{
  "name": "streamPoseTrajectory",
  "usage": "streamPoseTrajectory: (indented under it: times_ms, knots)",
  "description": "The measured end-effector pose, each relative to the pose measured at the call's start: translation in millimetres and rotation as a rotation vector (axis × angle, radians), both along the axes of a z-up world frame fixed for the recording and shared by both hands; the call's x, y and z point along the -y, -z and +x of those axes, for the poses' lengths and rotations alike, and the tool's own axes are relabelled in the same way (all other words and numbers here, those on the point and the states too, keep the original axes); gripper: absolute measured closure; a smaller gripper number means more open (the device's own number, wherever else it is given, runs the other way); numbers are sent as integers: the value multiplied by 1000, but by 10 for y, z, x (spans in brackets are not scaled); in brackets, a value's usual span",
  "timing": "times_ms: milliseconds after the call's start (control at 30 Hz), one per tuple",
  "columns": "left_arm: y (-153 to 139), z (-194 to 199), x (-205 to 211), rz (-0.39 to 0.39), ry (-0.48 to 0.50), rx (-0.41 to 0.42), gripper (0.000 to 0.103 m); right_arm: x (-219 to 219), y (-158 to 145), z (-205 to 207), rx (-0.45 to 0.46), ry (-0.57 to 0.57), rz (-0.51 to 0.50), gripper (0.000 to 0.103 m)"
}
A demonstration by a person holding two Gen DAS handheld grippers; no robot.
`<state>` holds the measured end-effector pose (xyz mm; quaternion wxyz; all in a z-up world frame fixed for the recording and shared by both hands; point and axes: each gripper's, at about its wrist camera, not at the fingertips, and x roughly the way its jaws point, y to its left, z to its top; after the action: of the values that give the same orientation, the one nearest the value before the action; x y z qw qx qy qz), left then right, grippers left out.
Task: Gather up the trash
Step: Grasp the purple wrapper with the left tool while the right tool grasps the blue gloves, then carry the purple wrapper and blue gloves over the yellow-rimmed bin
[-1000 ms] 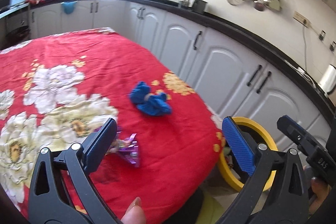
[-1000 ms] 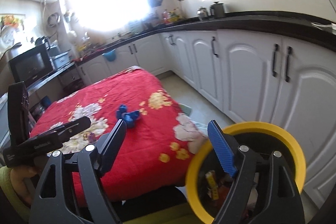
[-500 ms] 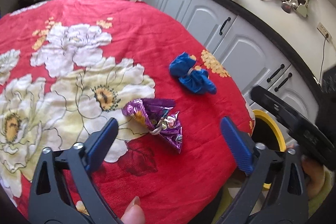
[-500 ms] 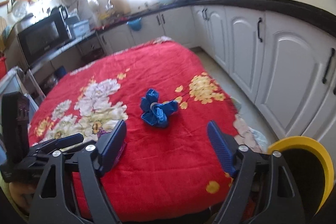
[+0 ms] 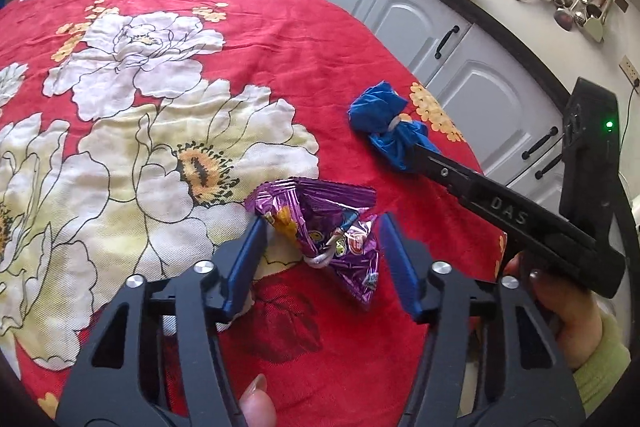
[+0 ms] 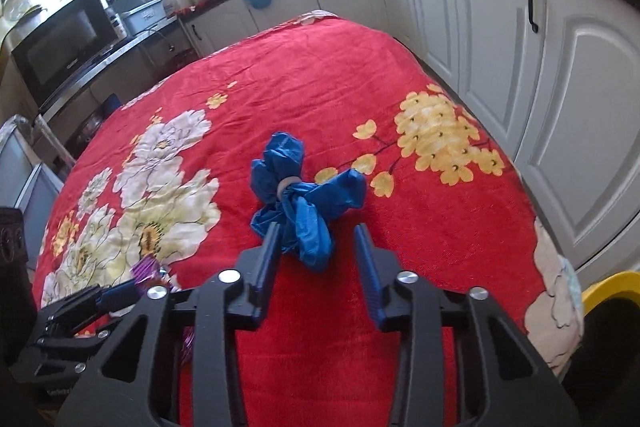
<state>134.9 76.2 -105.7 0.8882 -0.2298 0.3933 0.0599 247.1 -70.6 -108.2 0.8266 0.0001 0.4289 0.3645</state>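
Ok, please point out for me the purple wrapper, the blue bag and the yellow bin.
purple wrapper [image 5: 320, 227], left wrist view, on its crinkled foil middle.
blue bag [image 6: 304, 195], right wrist view, on the folds just below the band that ties it.
yellow bin [image 6: 608, 287], right wrist view, on the rim at the lower right.

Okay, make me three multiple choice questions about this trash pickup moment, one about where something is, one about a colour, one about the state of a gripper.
1. Where does the purple wrapper lie?
A. between the left gripper's blue pads
B. in the yellow bin
C. on the counter

2. What colour is the tied bundle in front of the right gripper?
A. green
B. blue
C. white

3. How does the right gripper stand?
A. shut on the bundle
B. open, straddling the bundle's near end
C. out of view

Answers:
1 A, the wrapper sits on the red floral cloth between the pads.
2 B, it is blue with a pale band round its middle.
3 B, a gap shows beside each pad.
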Motion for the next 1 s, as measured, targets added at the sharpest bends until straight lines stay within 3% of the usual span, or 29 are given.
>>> streamPoseTrajectory:
  times_ms: [133, 500, 1000]
  knots:
    - [25, 20, -9, 1, 10, -1, 76, 11, 41, -21, 3, 11, 7, 92]
    - [24, 8, 72, 6, 76, 5, 81, 328, 21, -354, 50, 49, 20, 96]
    - [-297, -84, 660, 80, 228, 101, 82, 1345, -267, -795, 100, 190, 114, 97]
